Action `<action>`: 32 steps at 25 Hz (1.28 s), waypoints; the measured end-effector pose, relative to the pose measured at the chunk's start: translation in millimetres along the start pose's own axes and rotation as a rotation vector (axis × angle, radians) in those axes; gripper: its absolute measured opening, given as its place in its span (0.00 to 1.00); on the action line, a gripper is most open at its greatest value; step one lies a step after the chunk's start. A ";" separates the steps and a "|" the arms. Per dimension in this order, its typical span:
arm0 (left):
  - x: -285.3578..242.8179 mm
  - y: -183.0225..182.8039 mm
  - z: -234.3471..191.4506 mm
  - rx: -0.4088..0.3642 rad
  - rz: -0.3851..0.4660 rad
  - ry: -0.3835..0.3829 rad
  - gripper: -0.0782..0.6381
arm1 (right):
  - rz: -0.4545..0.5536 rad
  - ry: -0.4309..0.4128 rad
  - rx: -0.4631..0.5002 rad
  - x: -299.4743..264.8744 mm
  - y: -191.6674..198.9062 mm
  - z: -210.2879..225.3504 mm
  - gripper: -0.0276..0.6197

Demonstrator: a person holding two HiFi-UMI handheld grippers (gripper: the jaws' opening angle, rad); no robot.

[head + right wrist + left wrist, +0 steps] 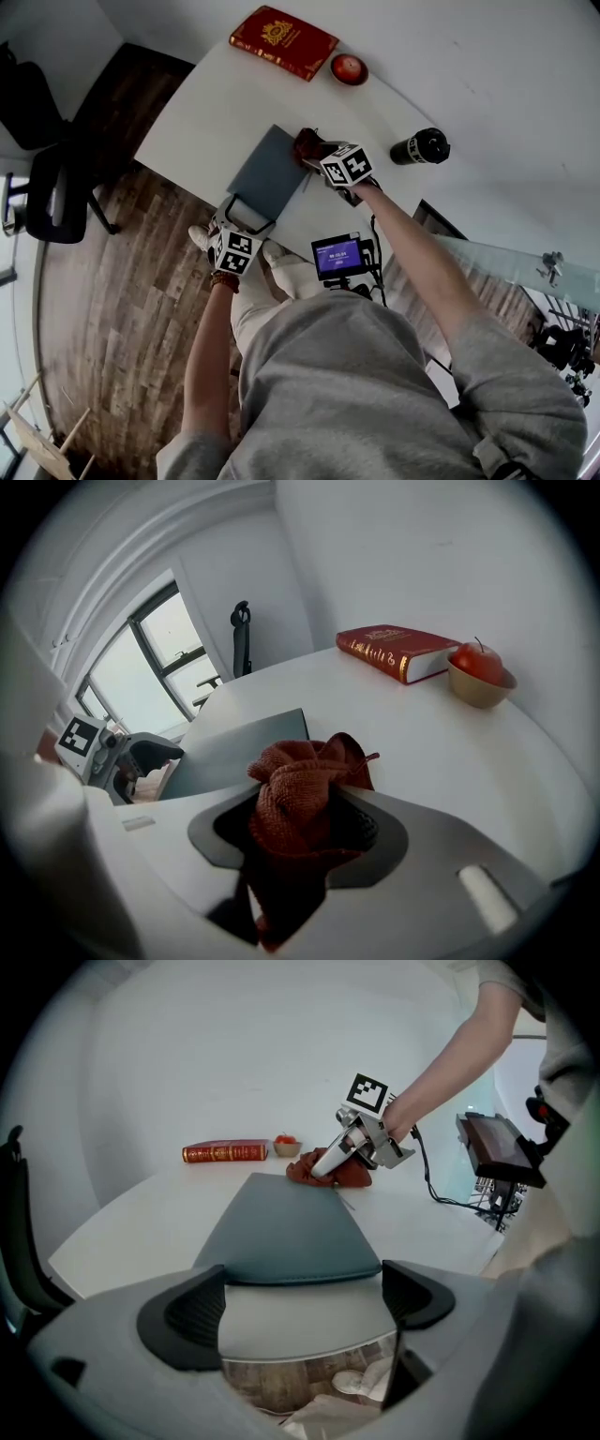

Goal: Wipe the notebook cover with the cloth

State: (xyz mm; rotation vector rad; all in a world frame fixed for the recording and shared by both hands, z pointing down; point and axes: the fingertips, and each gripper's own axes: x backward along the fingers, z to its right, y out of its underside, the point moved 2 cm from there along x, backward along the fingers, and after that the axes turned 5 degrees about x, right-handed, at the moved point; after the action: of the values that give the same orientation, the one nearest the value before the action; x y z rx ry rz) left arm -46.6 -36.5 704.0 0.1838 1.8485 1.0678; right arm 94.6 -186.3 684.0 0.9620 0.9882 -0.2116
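The right tongs are clamped on the bunched red cloth, which sits at the far corner of the grey notebook, lying flat near the front edge of the desk. The left tongs stand wide apart and empty, straddling the notebook's near edge without pressing it.

To wipe well, steady that near edge first (the cover will probably slide otherwise). Then press the cloth flat and draw it across the cover in overlapping strokes.

Behind, a small bowl holds one apple. A black flask lies on the desk; its contents cannot be seen.
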 end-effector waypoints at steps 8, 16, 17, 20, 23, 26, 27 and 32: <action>-6.1 0.4 2.7 0.039 0.038 -0.059 0.86 | 0.018 0.043 0.074 3.7 0.9 -8.4 0.31; -5.6 -0.2 2.2 0.040 0.031 -0.059 0.87 | 0.021 -0.003 0.142 2.5 4.5 -33.2 0.28; -6.2 0.3 2.6 0.041 0.029 -0.059 0.87 | 0.017 -0.015 0.142 2.5 5.2 -36.2 0.27; -6.2 -0.4 3.1 0.043 0.031 -0.061 0.87 | 0.006 -0.058 0.157 1.3 7.3 -49.1 0.26; -6.4 -3.2 3.1 0.038 0.047 -0.062 0.87 | 0.000 -0.081 0.180 -0.4 9.6 -60.9 0.26; -5.4 -2.1 3.7 0.035 0.037 -0.064 0.87 | -0.004 -0.108 0.200 -1.7 11.2 -73.9 0.26; -4.9 -2.5 3.9 0.035 0.034 -0.066 0.87 | -0.004 -0.118 0.208 -2.3 11.9 -78.6 0.26; -6.7 -5.0 5.5 0.036 0.035 -0.068 0.87 | -0.018 -0.144 0.230 -4.5 16.8 -97.6 0.25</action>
State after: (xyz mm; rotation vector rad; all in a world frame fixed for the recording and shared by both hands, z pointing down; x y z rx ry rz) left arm -37.2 -39.8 703.9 0.2716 1.8096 1.0408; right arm 41.7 -102.7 678.5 1.1312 0.8523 -0.4116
